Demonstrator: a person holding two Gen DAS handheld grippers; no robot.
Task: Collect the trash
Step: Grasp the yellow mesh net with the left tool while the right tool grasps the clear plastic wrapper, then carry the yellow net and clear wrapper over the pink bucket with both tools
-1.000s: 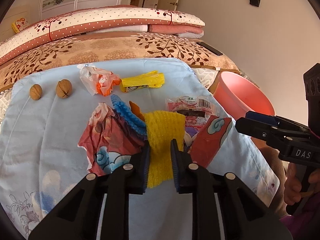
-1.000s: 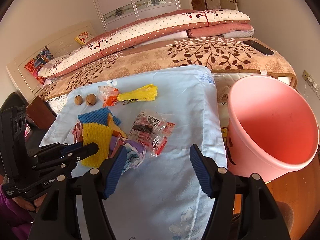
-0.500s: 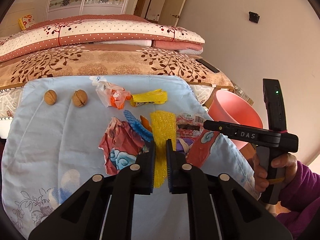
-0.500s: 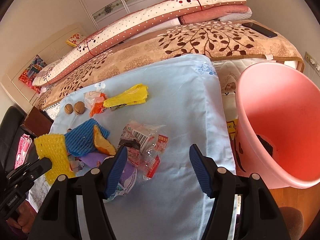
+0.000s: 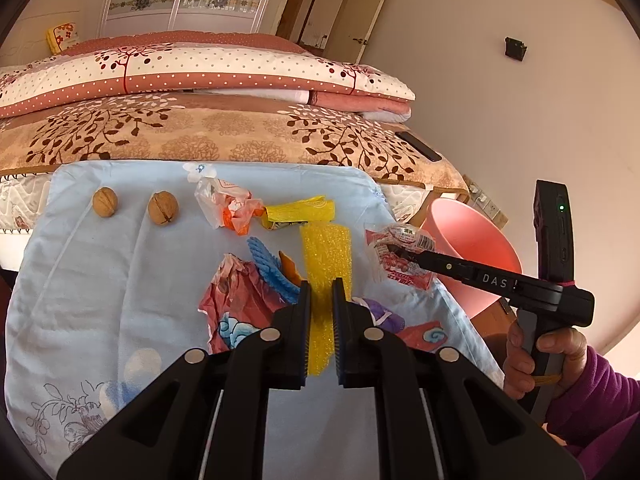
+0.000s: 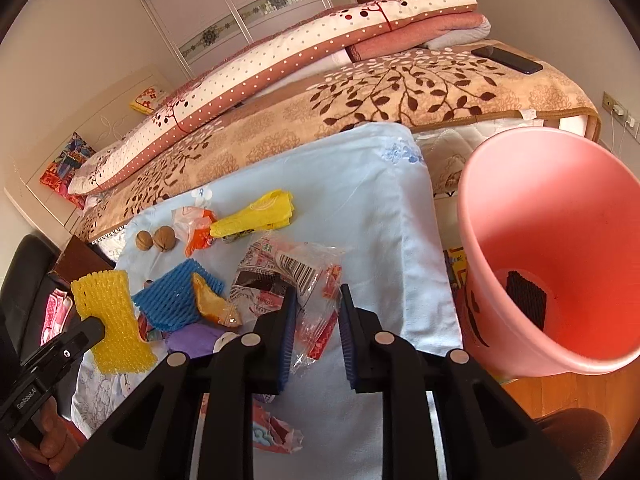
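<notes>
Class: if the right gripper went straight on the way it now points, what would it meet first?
Probably the clear snack wrapper: it already lies between the closing right gripper fingers. Beyond it comes the blue sheet, though depth is hard to judge.

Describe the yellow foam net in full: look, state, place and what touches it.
The yellow foam net is a bright yellow sleeve of soft foam mesh with a diamond lattice, flattened into a rough rectangle. The left gripper is shut on its lower part, so it stands upright between the fingers, lifted off the light blue cloth. In the right wrist view it hangs clear, left of the blue foam net. Nothing else visibly touches it.
</notes>
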